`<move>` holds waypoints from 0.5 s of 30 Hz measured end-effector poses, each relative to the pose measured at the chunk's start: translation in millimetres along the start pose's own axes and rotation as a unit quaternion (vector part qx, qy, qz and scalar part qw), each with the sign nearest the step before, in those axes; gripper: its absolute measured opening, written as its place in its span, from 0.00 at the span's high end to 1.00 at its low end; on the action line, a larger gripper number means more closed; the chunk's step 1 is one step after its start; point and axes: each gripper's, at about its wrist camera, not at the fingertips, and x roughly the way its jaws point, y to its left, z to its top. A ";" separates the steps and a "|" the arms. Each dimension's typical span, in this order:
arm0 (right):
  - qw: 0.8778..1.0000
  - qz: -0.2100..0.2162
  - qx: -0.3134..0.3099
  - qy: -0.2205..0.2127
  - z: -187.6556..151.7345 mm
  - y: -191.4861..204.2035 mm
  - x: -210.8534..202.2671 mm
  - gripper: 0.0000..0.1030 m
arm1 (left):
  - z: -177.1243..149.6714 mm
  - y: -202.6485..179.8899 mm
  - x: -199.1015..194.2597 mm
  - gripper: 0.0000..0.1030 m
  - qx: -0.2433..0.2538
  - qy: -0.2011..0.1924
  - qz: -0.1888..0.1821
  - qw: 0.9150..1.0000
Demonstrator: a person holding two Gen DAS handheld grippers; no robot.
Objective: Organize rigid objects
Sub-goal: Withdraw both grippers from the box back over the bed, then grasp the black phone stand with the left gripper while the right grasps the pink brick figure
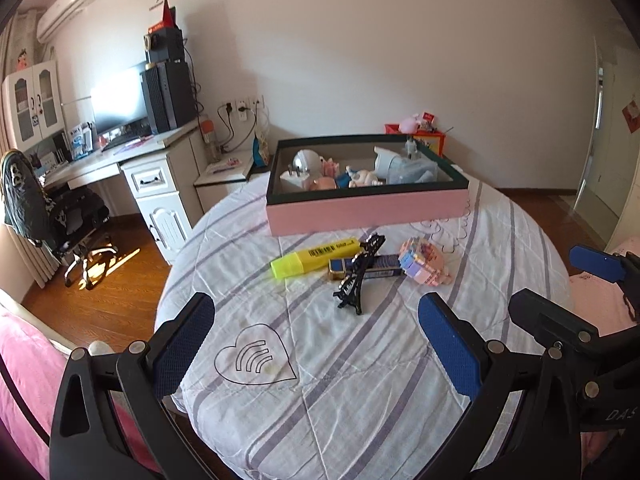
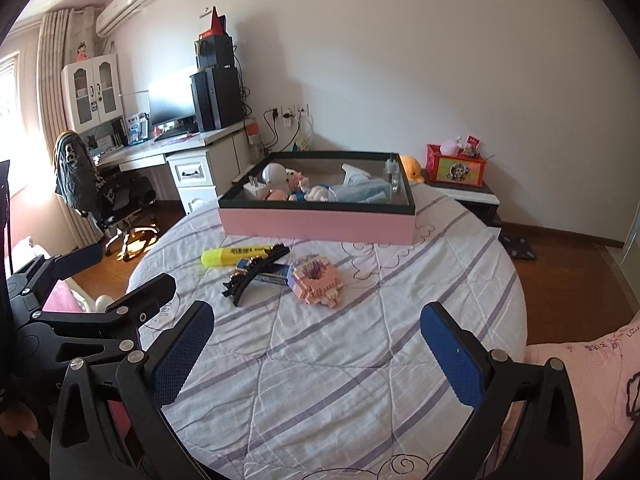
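A striped quilt (image 1: 360, 380) covers the round bed, and at its far side sits a pink box (image 1: 368, 210) with a dark rim, its long side running left to right, already holding small toys and a charger. Just in front of it lies a yellow highlighter (image 1: 316, 258), long axis left to right, cap end pointing left. A black hair claw (image 1: 358, 274) lies across a dark blue flat case (image 1: 370, 269), running from near to far. A pink brick model (image 1: 426, 262) touches the case's right end. The left gripper (image 1: 316, 344) and right gripper (image 2: 318, 350) hover spread wide, holding nothing.
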 end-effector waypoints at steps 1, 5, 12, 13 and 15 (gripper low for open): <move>1.000 0.002 0.001 0.009 -0.8 0.0 7.3 0.00 | -0.8 0.3 7.9 0.00 -0.001 0.009 -0.001 1.000; 0.999 0.016 0.014 0.042 -4.5 -7.9 39.0 0.00 | -4.0 -0.6 37.6 0.00 0.003 0.034 0.006 0.999; 0.995 0.018 0.020 0.097 -4.0 -17.2 100.0 0.00 | -5.7 14.2 76.7 0.00 -0.005 0.068 0.018 0.998; 0.994 0.022 0.021 0.106 -2.6 -17.9 108.8 0.00 | -4.9 17.2 80.9 0.00 -0.008 0.071 0.020 0.997; 0.992 0.032 0.022 0.116 0.7 -18.8 122.5 0.00 | -4.3 22.4 88.2 0.00 -0.013 0.074 0.021 0.997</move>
